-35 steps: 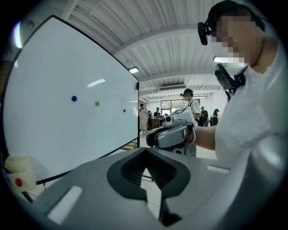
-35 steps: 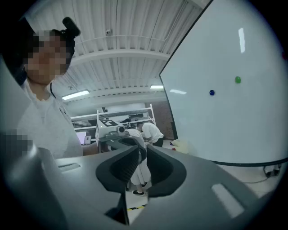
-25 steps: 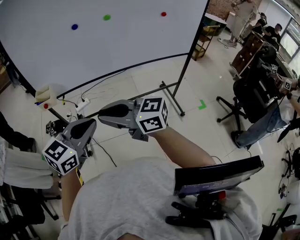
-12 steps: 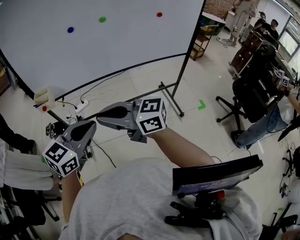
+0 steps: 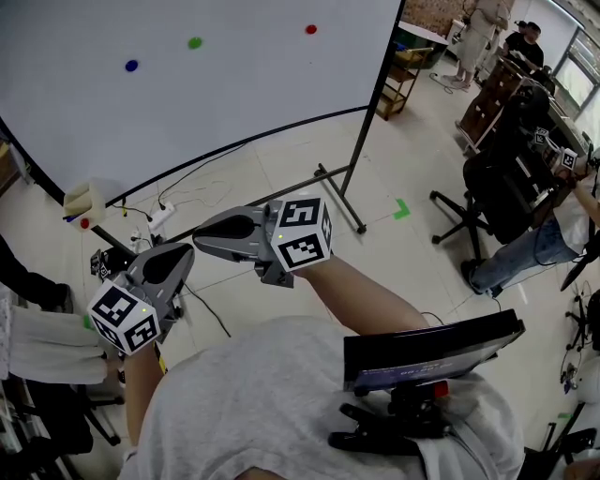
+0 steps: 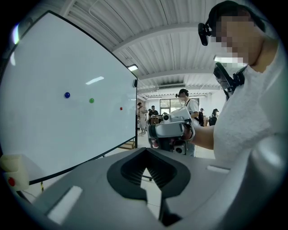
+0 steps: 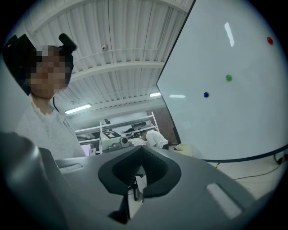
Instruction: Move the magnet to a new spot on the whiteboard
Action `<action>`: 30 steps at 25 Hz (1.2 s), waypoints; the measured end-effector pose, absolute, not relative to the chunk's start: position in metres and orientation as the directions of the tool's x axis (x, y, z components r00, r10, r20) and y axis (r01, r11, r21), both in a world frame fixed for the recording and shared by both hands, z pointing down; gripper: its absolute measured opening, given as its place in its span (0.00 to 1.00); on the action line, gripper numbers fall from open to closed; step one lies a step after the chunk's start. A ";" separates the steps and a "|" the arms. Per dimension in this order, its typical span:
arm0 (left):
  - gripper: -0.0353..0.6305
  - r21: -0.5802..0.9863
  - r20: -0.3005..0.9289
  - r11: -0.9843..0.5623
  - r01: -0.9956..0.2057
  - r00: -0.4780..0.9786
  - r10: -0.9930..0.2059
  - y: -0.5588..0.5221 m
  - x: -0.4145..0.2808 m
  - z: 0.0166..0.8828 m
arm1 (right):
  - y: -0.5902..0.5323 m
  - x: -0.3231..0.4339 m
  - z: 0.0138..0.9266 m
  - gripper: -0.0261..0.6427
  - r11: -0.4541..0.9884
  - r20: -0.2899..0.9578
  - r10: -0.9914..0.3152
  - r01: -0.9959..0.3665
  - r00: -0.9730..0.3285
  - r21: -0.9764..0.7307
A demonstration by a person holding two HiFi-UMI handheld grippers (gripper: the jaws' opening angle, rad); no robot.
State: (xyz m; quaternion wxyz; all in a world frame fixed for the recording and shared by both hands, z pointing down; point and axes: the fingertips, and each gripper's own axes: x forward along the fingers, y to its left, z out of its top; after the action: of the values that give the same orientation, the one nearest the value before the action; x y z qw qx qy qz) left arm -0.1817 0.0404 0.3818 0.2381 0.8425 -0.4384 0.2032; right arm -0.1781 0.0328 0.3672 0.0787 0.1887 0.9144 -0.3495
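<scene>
1. The whiteboard (image 5: pixel 234 94) stands on its frame ahead of the person, and three magnets sit on it in a rising row: blue magnet (image 5: pixel 131 66), green magnet (image 5: pixel 195 42), red magnet (image 5: pixel 310 29).
2. The left gripper (image 5: pixel 176 257) is held low near the person's chest, well apart from the board. Its jaws are pressed together with nothing between them.
3. The right gripper (image 5: pixel 208 234) sits just beside it, pointing left. Its jaws are also closed and empty.
</scene>
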 end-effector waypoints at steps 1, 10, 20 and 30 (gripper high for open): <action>0.03 0.225 0.552 -0.502 -0.835 0.533 -0.640 0.040 -0.180 0.382 | 0.032 -0.177 0.368 0.04 0.684 -0.276 0.291 0.401 -0.916 -0.610; 0.03 0.244 0.544 -0.507 -0.827 0.549 -0.634 0.040 -0.174 0.385 | 0.034 -0.174 0.373 0.04 0.672 -0.278 0.295 0.405 -0.914 -0.620; 0.03 0.256 0.534 -0.511 -0.820 0.561 -0.632 0.038 -0.170 0.388 | 0.033 -0.169 0.378 0.04 0.632 -0.288 0.288 0.407 -0.913 -0.659; 0.03 0.257 0.540 -0.506 -0.823 0.557 -0.631 0.037 -0.168 0.387 | 0.034 -0.167 0.377 0.04 0.647 -0.286 0.292 0.408 -0.913 -0.644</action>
State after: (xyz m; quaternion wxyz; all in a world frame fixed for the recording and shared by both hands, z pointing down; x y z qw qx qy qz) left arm -0.1677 0.0369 0.3875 0.2493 0.8463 -0.4297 0.1925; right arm -0.1675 0.0337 0.3771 0.0781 0.1935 0.9040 -0.3731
